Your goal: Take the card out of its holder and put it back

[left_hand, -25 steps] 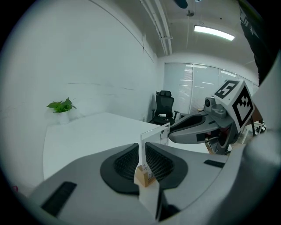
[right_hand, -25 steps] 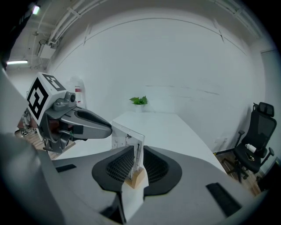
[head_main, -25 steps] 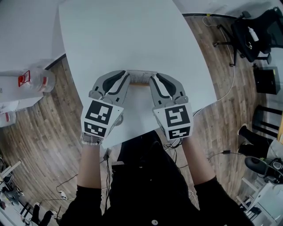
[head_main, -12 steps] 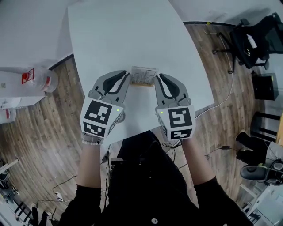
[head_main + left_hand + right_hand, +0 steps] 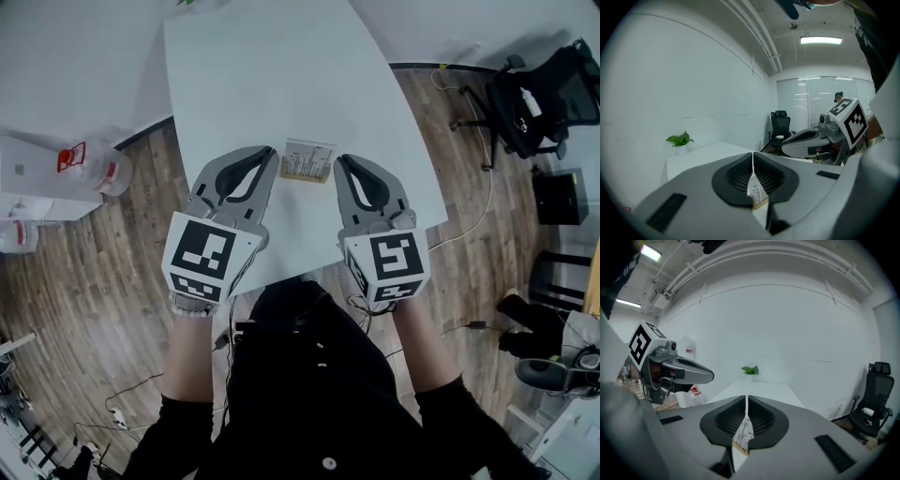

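A white printed card (image 5: 308, 158) stands upright in a small wooden holder (image 5: 306, 176) near the front edge of the white table (image 5: 272, 75). My left gripper (image 5: 271, 155) has its tips just left of the card, jaws pressed together. My right gripper (image 5: 340, 161) sits just right of the card, also shut. In the left gripper view the left gripper (image 5: 753, 157) is shut, and the card (image 5: 756, 193) and holder (image 5: 761, 203) show through the gap below its pads. The right gripper view shows the same: the right gripper (image 5: 747, 399) is shut, with the card (image 5: 743, 437) beyond it.
A small potted plant (image 5: 679, 139) stands at the table's far end. A large water bottle (image 5: 89, 167) lies on the wooden floor to the left. Black office chairs (image 5: 544, 80) and cables are on the right. The table's front edge is close to my body.
The head view has shifted, so the table and card sit a little higher and to the right. Both grippers stay shut beside the card, with their tips slightly farther apart.
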Action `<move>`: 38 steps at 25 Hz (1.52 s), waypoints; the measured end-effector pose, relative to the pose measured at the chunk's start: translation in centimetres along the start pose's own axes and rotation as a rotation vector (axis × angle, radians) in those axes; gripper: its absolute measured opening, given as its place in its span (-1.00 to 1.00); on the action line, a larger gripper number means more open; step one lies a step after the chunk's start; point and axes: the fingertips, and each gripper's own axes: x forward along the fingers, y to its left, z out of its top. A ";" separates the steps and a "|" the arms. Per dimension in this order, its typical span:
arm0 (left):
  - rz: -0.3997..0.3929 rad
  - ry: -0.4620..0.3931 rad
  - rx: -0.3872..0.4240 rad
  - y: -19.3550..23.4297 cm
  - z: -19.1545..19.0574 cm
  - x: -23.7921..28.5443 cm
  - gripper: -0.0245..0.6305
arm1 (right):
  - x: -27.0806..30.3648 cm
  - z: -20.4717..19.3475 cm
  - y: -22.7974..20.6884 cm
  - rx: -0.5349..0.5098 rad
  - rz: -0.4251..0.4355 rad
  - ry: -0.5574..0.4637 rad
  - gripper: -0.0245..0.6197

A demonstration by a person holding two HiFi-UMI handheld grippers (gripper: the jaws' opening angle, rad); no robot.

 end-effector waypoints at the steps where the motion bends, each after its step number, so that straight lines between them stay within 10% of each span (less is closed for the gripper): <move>1: 0.005 -0.012 0.009 -0.2 0.7 -0.5 -0.86 | -0.4 0.5 0.2 -0.006 0.007 -0.010 -0.77; 14: 0.084 -0.057 -0.008 -2.6 5.2 -5.2 -0.87 | -5.1 6.8 2.6 -0.097 0.086 -0.145 -0.77; 38: 0.102 -0.065 -0.017 -3.8 5.3 -6.7 -0.88 | -7.3 6.4 2.3 -0.102 0.078 -0.144 -0.78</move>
